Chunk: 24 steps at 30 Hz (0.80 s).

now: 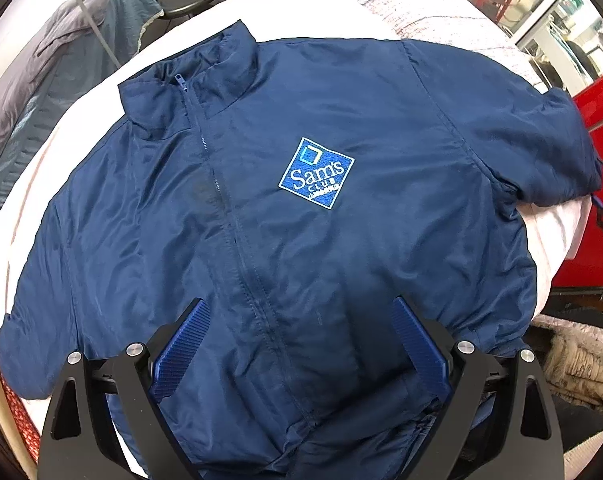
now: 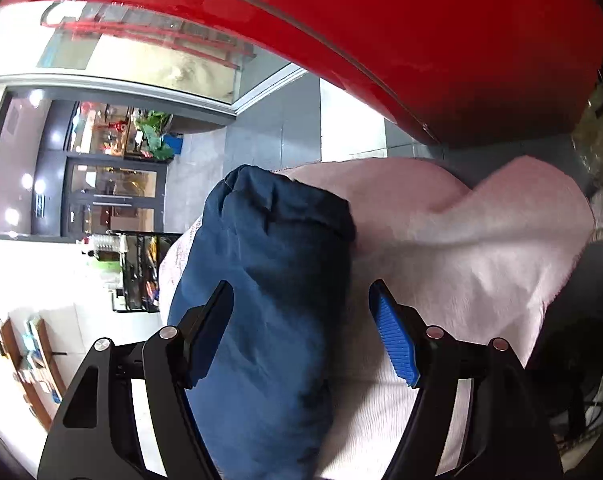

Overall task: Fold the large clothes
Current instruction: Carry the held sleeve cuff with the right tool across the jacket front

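From the left wrist view, the navy jacket [image 1: 285, 208] lies spread face up on a pale pink blanket [image 1: 557, 232], zipped shut, collar away from the camera, its embroidered logo patch [image 1: 316, 174] on the chest. The left gripper [image 1: 301, 340] hangs straight above the lower front, close to the hem, with its jaws spread wide and nothing between the blue pads [image 1: 181, 350]; whether they touch the cloth cannot be told. The far sleeve [image 1: 541, 148] reaches toward the blanket's edge by a red cabinet [image 1: 597, 184].

From the right wrist view, that sleeve [image 2: 269, 280] runs up the frame over the blanket [image 2: 461, 240], its cuff end bunched. The right gripper [image 2: 301, 304] stands open astride it; the dark finger [image 2: 209, 332] lies at the sleeve's edge, the blue-padded one [image 2: 393, 340] sits clear over the blanket.

The likely trouble: the slick, padded fabric may slip out of a shallow pinch, or the jaws may catch the blanket with the sleeve and drag it into the fold.
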Each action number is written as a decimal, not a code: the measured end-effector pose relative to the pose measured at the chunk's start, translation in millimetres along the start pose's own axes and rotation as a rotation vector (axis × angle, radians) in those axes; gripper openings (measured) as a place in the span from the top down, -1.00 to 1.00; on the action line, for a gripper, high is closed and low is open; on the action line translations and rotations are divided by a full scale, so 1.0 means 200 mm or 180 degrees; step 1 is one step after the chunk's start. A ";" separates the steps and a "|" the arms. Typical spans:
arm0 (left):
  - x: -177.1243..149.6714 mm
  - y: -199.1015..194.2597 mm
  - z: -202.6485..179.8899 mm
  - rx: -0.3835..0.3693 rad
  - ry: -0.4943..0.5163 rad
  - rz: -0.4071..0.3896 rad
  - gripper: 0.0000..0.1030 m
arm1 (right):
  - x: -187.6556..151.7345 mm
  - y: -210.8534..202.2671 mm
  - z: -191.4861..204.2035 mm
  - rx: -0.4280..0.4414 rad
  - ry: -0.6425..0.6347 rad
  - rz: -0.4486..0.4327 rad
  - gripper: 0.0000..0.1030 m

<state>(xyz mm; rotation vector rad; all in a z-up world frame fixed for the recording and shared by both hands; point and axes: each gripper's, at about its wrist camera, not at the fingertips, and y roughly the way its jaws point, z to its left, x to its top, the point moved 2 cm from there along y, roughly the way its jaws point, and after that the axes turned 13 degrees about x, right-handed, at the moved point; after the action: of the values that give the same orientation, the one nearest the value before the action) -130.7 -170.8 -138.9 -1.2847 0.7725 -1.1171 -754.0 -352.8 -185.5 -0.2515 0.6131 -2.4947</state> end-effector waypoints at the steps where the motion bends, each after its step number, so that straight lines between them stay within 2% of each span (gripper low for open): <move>1: 0.00 0.00 0.00 0.0007 0.0009 -0.0003 -0.75 | 0.01 0.02 0.01 -0.0005 -0.0030 0.0006 -0.36; 4: 0.00 -0.01 -0.01 -0.0006 0.0001 -0.0005 -0.75 | 0.00 0.08 0.07 -0.0093 -0.0165 0.0033 -0.34; 8: -0.01 -0.01 -0.01 -0.0004 -0.0010 -0.0003 -0.75 | -0.02 0.07 0.10 -0.0407 -0.0387 0.0038 0.21; 9: -0.01 -0.01 -0.01 -0.0006 -0.0018 0.0001 -0.75 | -0.02 0.06 0.10 -0.0394 -0.0391 0.0022 0.35; 12: -0.02 0.01 0.00 -0.0021 -0.0059 0.0025 -0.75 | -0.03 0.02 0.15 -0.0322 -0.0399 -0.0012 0.58; 14: -0.03 0.02 0.01 -0.0030 -0.0077 0.0033 -0.75 | -0.04 -0.01 0.21 -0.0315 -0.0499 -0.0039 0.63; 19: -0.03 0.01 0.03 -0.0042 -0.0095 -0.0005 -0.75 | -0.14 -0.06 0.56 -0.0215 -0.1139 -0.0031 0.69; 24: -0.02 -0.01 0.05 -0.0061 -0.0141 -0.0062 -0.75 | -0.46 -0.03 1.01 -0.0068 -0.2111 0.0151 0.69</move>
<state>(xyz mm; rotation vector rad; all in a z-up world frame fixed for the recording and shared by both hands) -124.1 -163.3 -136.3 -1.3314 0.7406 -1.0956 -619.1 -372.5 -9.2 -1.0033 0.3554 -2.1655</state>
